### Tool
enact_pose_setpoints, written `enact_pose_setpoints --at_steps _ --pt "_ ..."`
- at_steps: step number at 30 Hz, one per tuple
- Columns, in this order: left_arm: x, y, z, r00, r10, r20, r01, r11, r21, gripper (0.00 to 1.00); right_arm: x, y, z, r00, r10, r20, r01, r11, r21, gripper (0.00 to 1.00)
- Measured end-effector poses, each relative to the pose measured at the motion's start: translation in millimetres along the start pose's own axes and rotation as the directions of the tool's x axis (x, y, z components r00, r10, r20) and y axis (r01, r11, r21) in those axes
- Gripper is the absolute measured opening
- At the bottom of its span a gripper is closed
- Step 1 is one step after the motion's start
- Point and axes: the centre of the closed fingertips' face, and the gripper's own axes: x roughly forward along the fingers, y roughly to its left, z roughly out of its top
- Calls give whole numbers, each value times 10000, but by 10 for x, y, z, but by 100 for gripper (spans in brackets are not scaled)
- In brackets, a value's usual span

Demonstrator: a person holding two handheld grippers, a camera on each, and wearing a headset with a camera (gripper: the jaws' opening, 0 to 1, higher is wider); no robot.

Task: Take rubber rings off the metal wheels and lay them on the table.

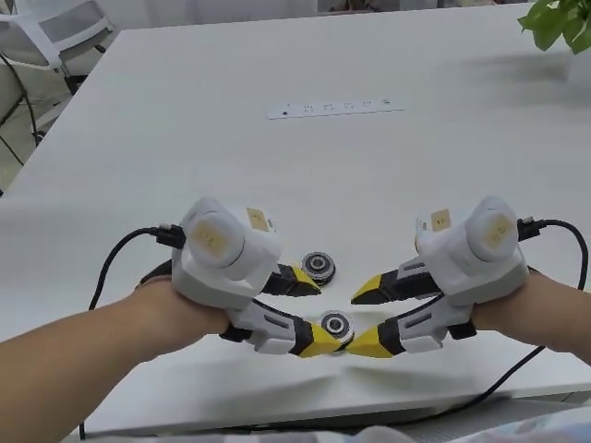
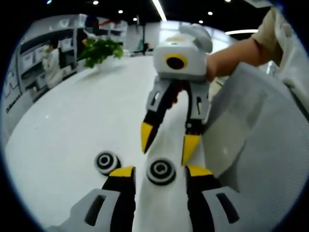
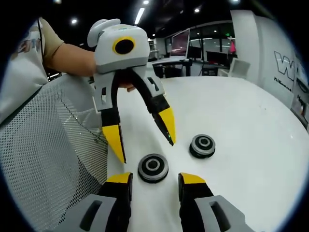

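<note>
Flanking wheel [image 1: 335, 326], left tongs [image 1: 330, 314] agape, right tongs [image 1: 351, 323] agape

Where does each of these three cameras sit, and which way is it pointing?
Head view: on the person's headset, looking down at the white table; both forearms, left gripper and right gripper show.
Left gripper view: rides the left gripper, looking along its yellow-tipped jaws at a metal wheel; the right gripper faces it.
Right gripper view: rides the right gripper, looking along its jaws the opposite way; the left gripper faces it.
Shared: both gripper views show the same wheel before their jaws, a second wheel beside it.
</note>
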Motion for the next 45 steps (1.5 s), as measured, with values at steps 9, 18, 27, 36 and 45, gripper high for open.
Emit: enact_pose_setpoints --at_steps 9,18,27,36,45 --pt "61 -25 -2 9999 -69 -85 70 9999 138 31 6 0 -10 10000 12 -3 -12 10000 92 35" --pt "125 -68 -47 9993 -69 -354 84 9990 428 24 22 18 -32 9999 94 -75 -93 9999 89 35" --pt "140 -41 -89 9983 185 -556 -150 9979 629 18 33 19 -44 9998 102 -144 -101 9999 59 35" --pt "161 -17 -71 9986 389 -354 -368 9975 600 16 63 39 -33 9998 125 -171 -128 9998 -160 34" --pt "144 -24 -57 9988 476 -93 -470 9971 592 14 98 16 3 9999 14 142 -15 10000 82 32"
